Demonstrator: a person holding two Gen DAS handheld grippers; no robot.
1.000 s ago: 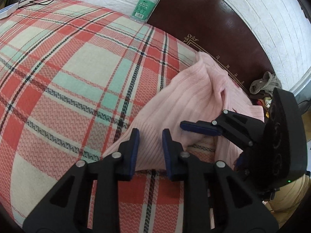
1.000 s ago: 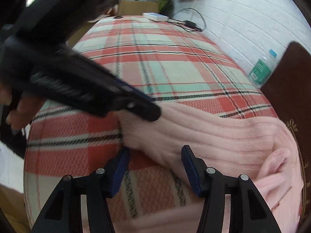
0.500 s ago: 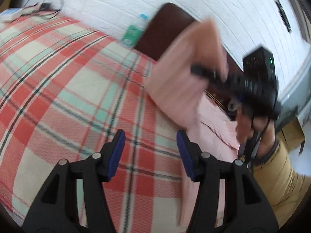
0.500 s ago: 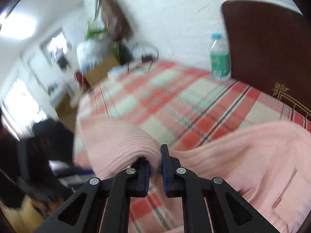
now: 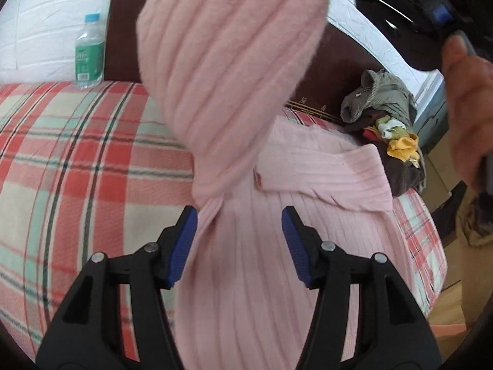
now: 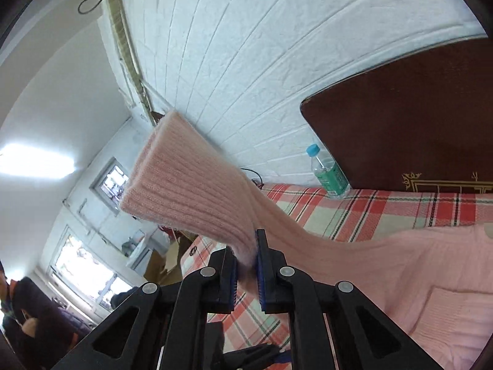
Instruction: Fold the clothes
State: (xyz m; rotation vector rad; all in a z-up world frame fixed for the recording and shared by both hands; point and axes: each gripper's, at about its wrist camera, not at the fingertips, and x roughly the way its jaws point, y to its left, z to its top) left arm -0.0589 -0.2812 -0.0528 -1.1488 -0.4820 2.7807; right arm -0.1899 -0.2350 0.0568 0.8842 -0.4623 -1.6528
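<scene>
A white brick-pattern wall [image 6: 246,61] rises behind a dark brown wooden headboard with gold trim [image 6: 416,129]. A red, cream and mint plaid bedcover [image 5: 77,160] spreads below. Bright windows [image 6: 80,265] and a glowing ceiling light [image 6: 37,163] show in the right wrist view.

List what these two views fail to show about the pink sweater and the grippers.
- Left wrist view: the raised sleeve hides part of the headboard.
- The right gripper is cut off by the left view's top edge.
- Sweater body: its hem runs off the bottom edge.
</scene>
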